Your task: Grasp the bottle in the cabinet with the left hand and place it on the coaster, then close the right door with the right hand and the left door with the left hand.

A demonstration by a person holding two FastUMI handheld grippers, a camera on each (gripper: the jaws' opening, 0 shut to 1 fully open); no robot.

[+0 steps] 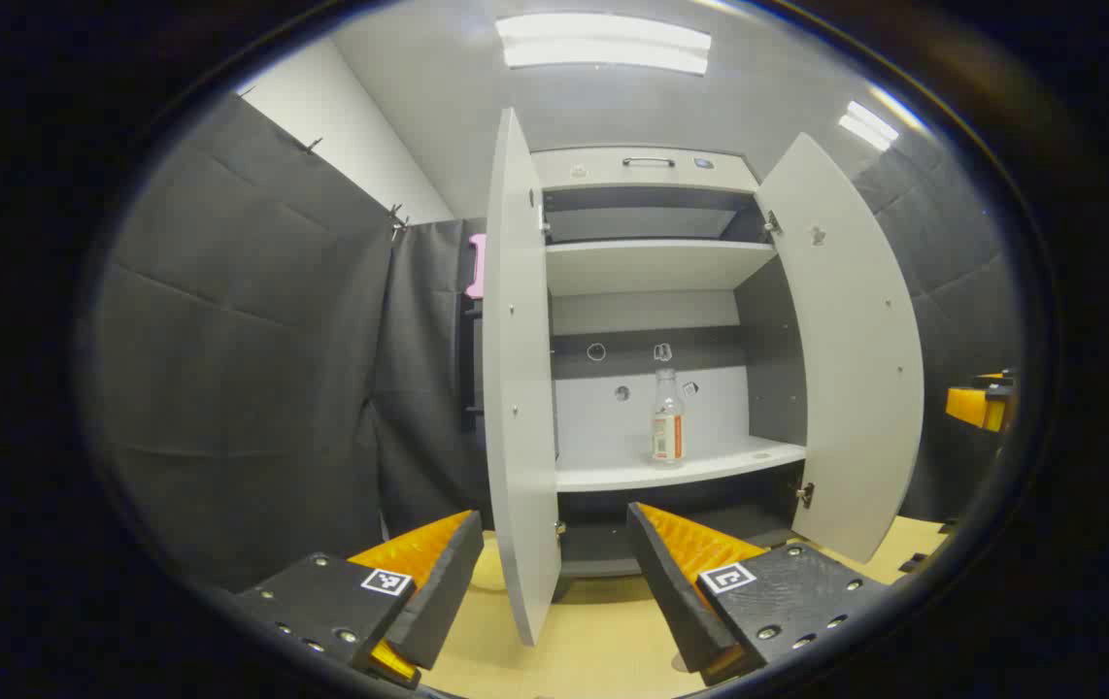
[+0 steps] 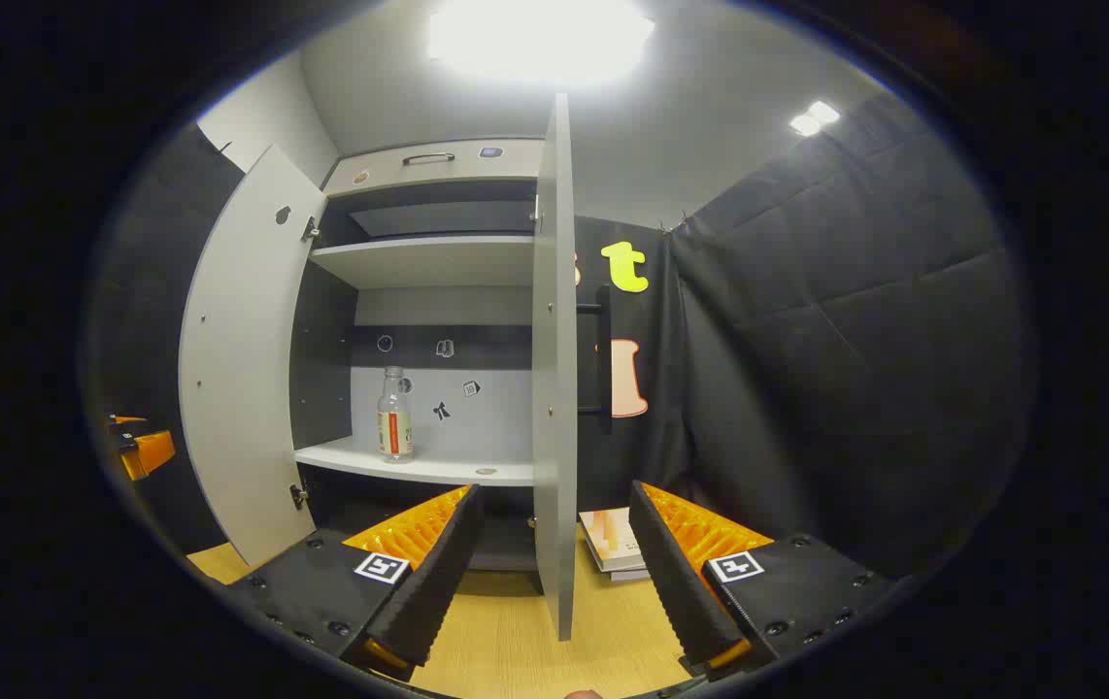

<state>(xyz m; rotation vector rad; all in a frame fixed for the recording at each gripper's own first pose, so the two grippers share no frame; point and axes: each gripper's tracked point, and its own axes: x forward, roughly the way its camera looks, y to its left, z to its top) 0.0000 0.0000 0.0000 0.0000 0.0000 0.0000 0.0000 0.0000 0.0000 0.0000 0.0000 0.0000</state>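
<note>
A clear bottle (image 1: 668, 417) with an orange-and-white label stands upright on the cabinet's lower white shelf (image 1: 710, 468), far ahead of me. The right gripper view shows the same bottle (image 2: 394, 416) left of centre. Both cabinet doors hang wide open: the left door (image 1: 520, 388) edge-on before my left gripper (image 1: 554, 519), the right door (image 2: 554, 369) edge-on before my right gripper (image 2: 553, 495). Both grippers are open, holding nothing, low over the wooden table (image 1: 593, 631). Each door's edge lines up with the gap between the fingers.
The other open door (image 1: 856, 340) curves off to the right, and in the right gripper view its counterpart (image 2: 244, 359) curves off to the left. The other gripper's orange body (image 1: 982, 403) (image 2: 142, 447) shows at each view's edge. A stack of white books (image 2: 618, 544) lies on the table right of the cabinet.
</note>
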